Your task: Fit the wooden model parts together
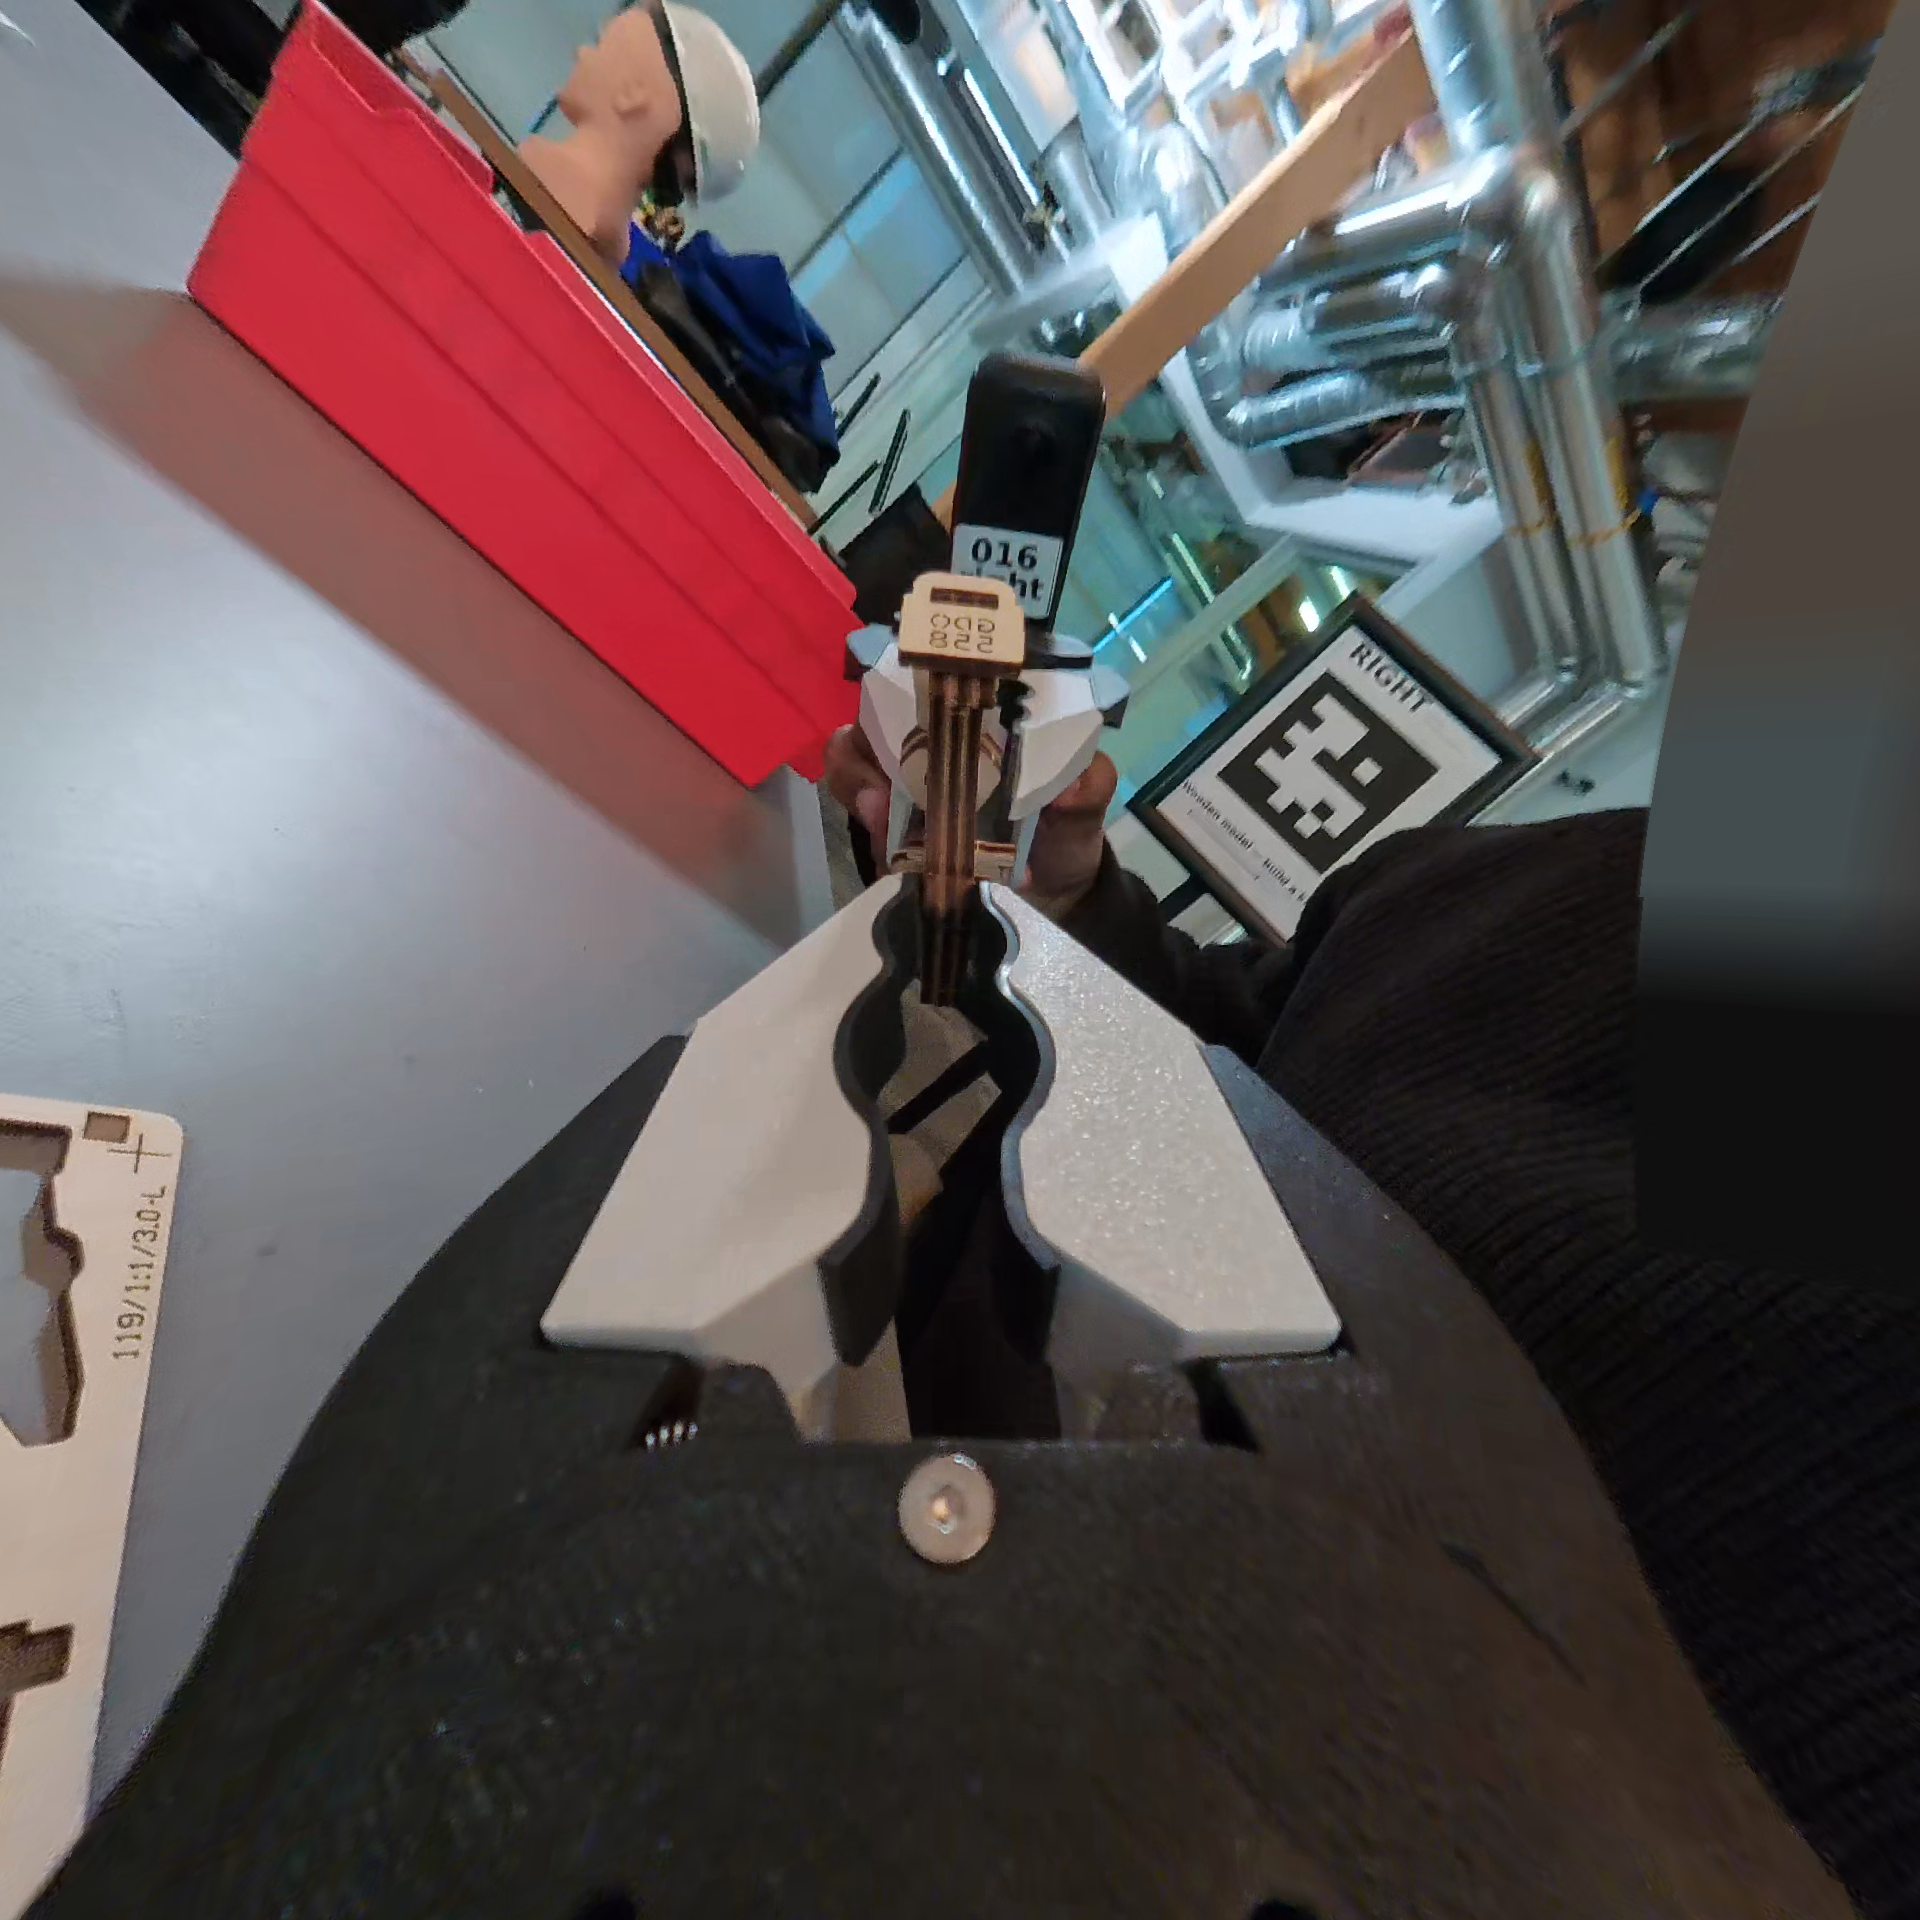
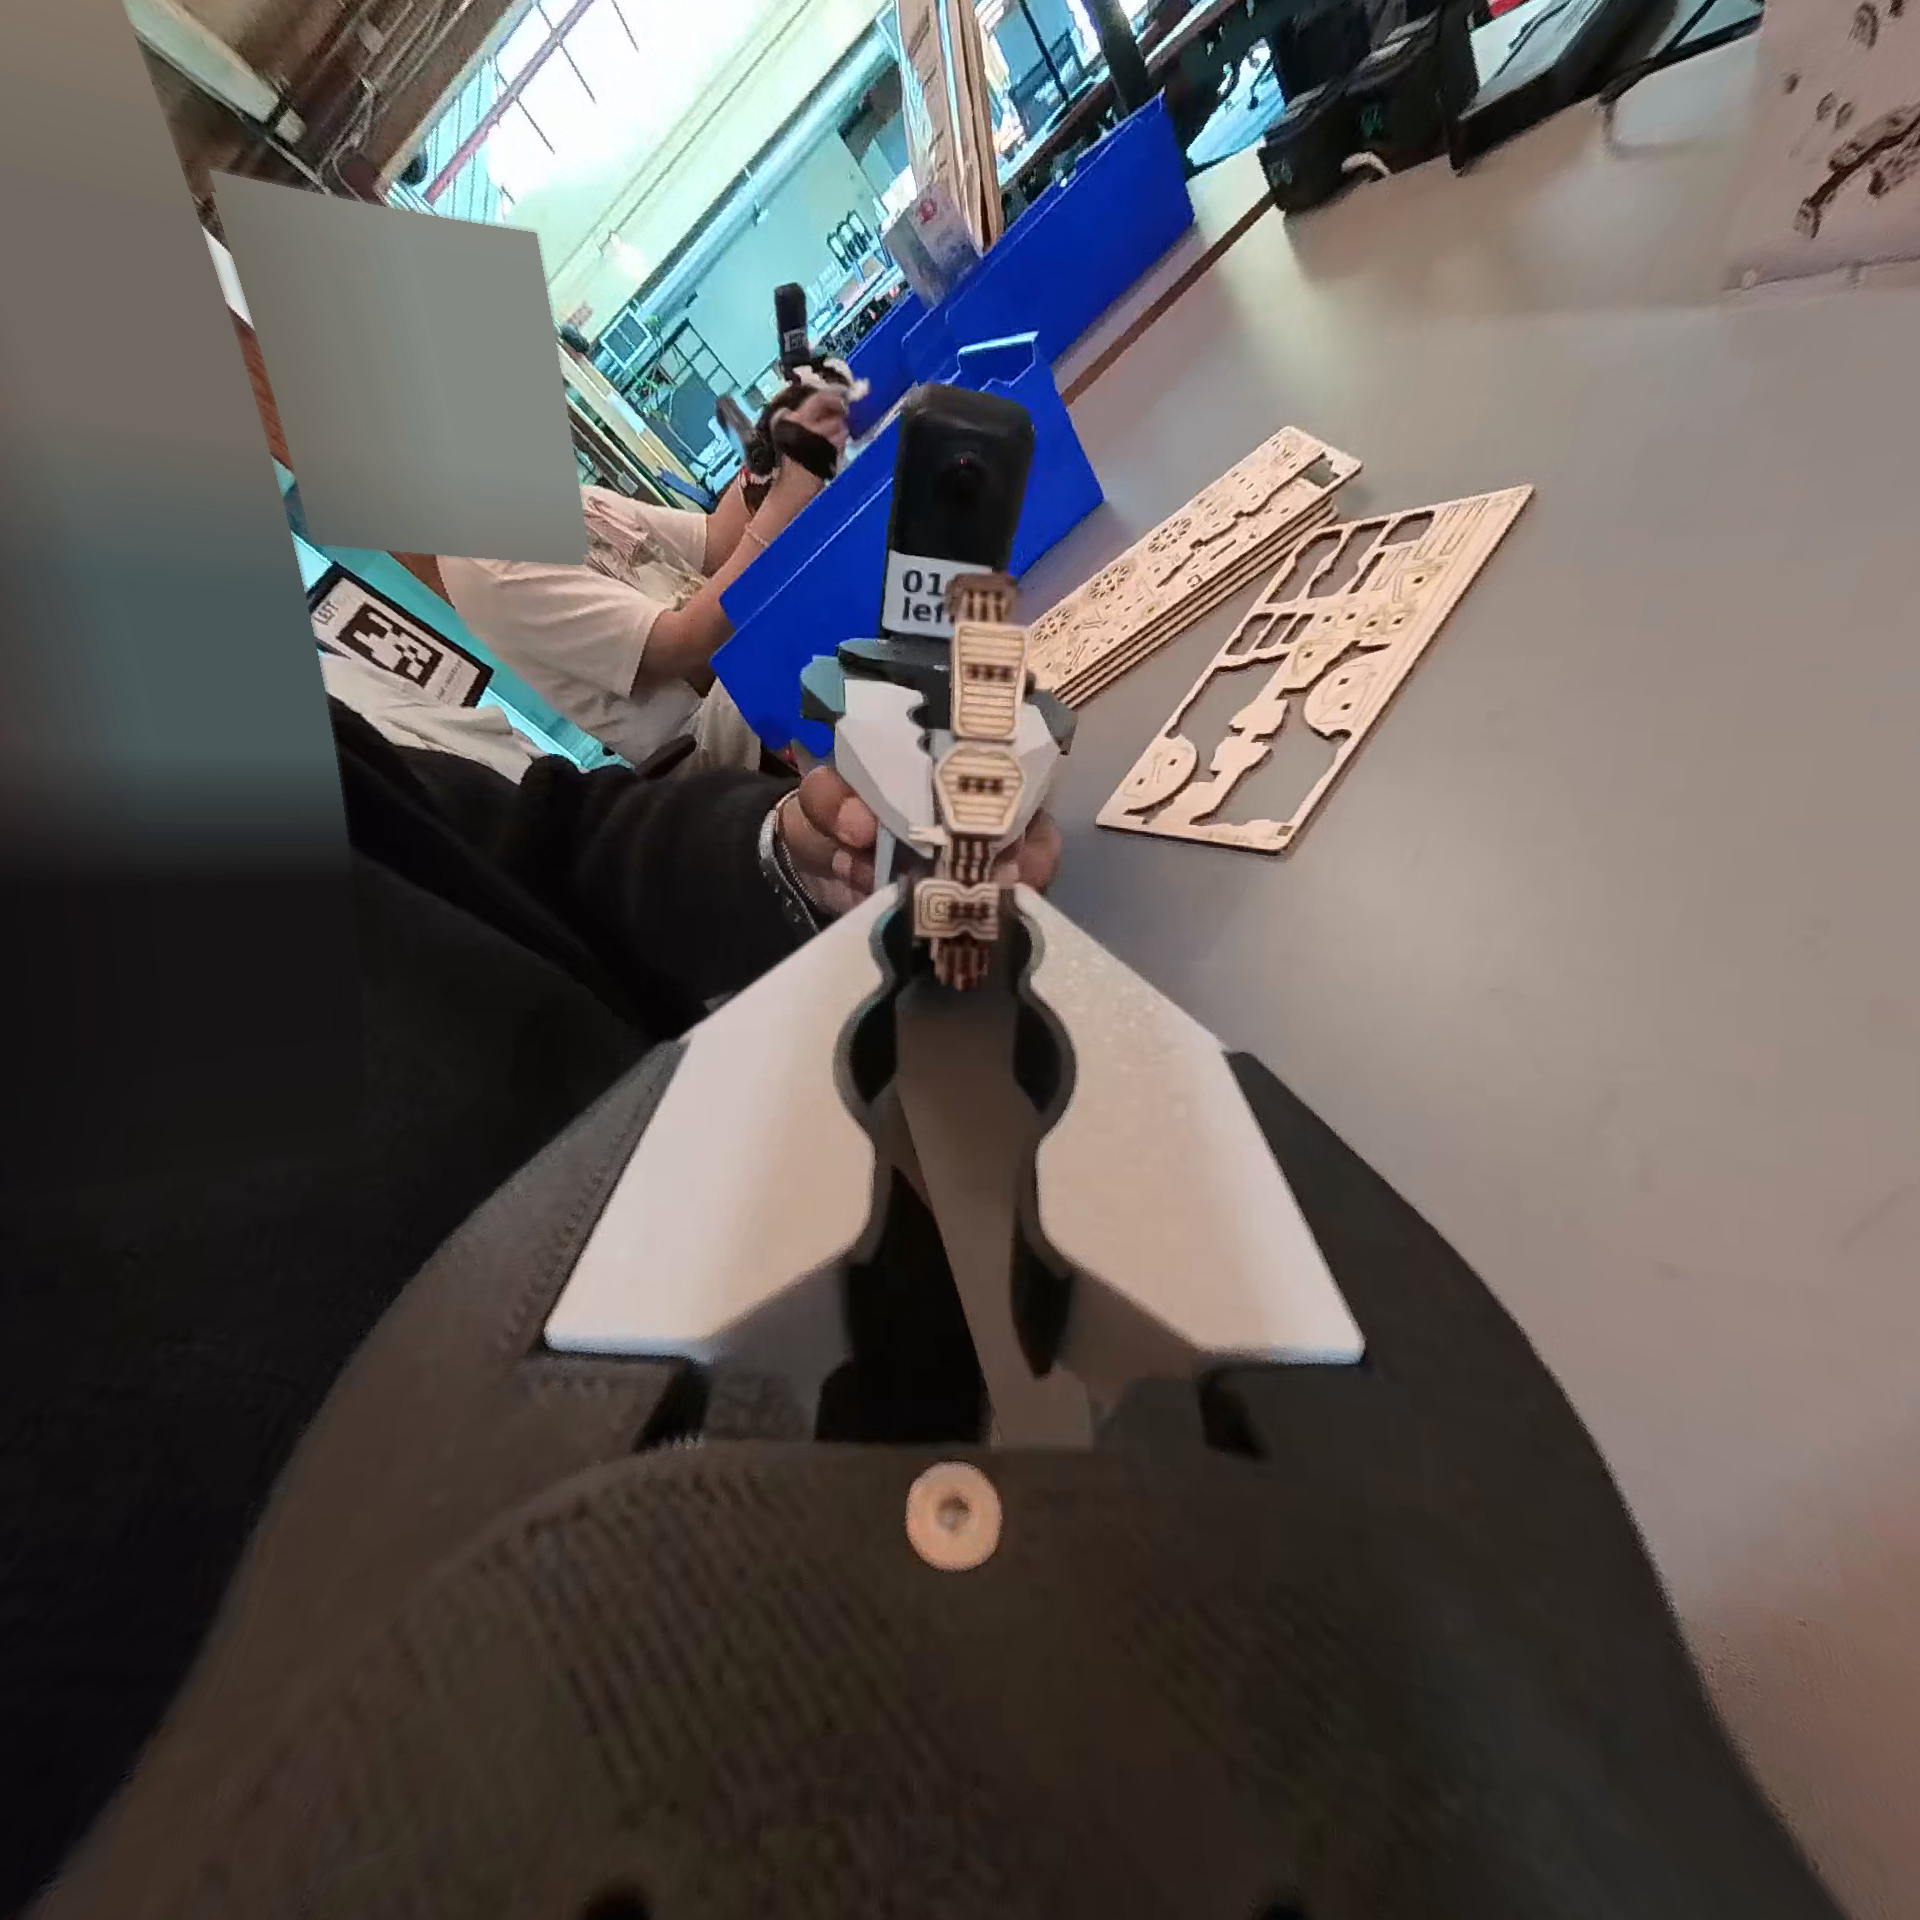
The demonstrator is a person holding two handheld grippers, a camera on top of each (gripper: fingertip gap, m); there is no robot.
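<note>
A wooden model assembly [image 1: 951, 790], several thin strips stacked side by side with small engraved cross plates, is held in the air between both grippers. My left gripper [image 1: 945, 940] is shut on one end of it. In the left wrist view the right gripper [image 1: 961, 748] faces me and holds the other end, below an engraved end plate [image 1: 961, 632]. In the right wrist view my right gripper [image 2: 958, 935] is shut on the assembly [image 2: 975, 790], which carries three cross plates. The left gripper [image 2: 935, 769] faces it there, with a hand around its handle.
Stacked red bins [image 1: 499, 416] stand on the grey table [image 1: 260, 883]. A punched-out wooden sheet [image 1: 73, 1351] lies at the left edge. Blue bins [image 2: 914, 561], a stack of wooden sheets [image 2: 1195, 571] and a cut-out sheet [image 2: 1320, 665] lie on the table. Another person [image 2: 582, 634] sits behind.
</note>
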